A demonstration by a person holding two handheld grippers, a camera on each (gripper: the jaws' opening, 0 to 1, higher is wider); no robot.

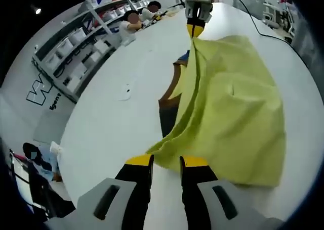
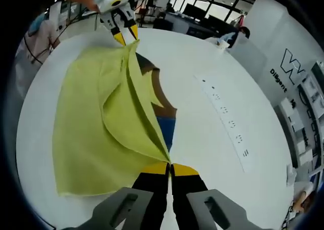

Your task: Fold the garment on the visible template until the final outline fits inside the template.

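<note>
Your right gripper clamps the yellow garment's edge; your left gripper stands apart beside that garment, template peeking beneath it.

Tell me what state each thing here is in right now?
Yellow garment: partly folded, one edge lifted off the table.
Template: flat, mostly covered by the garment.
Left gripper: open, at the garment's edge.
Right gripper: shut on the garment's corner.
</note>
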